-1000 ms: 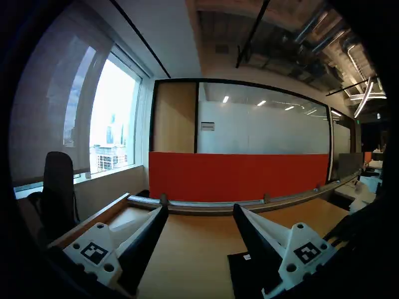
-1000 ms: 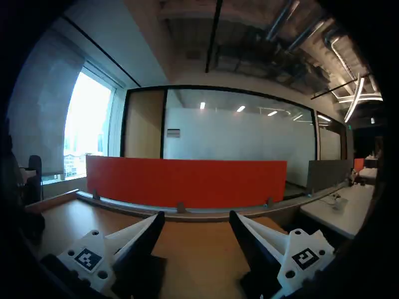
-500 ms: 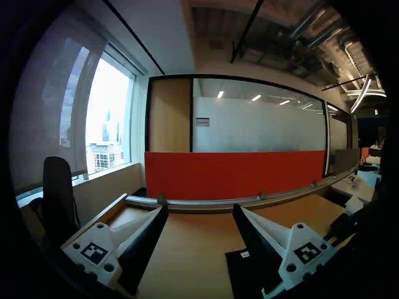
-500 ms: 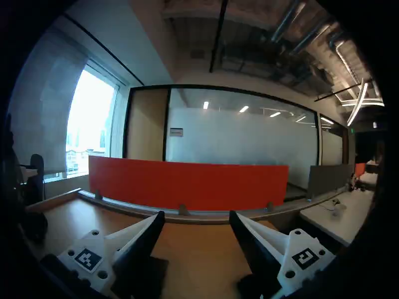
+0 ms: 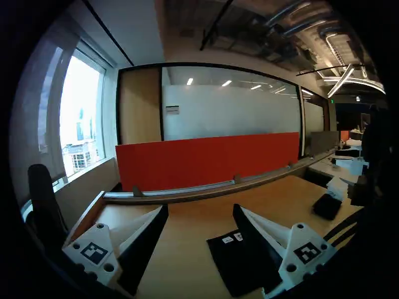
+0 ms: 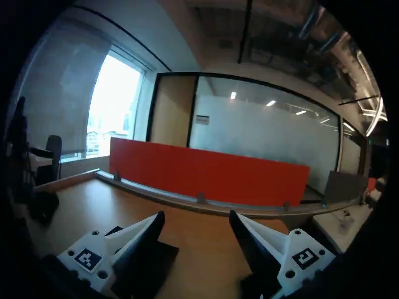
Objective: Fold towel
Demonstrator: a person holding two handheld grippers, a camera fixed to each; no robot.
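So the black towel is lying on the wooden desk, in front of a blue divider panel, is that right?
Not blue: the left gripper view shows the divider panel is red. The black towel does lie on the wooden desk in front of it.

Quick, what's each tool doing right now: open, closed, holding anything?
Left tool: open, holding nothing.
Right tool: open, holding nothing.

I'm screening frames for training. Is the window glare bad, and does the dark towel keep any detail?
Left gripper view: the window is blown white, the towel is a flat black patch apart from two pale tags, and the glass wall has a frame bowed by the fisheye. Right gripper view: the window is blown out too, and the towel is nearly featureless.
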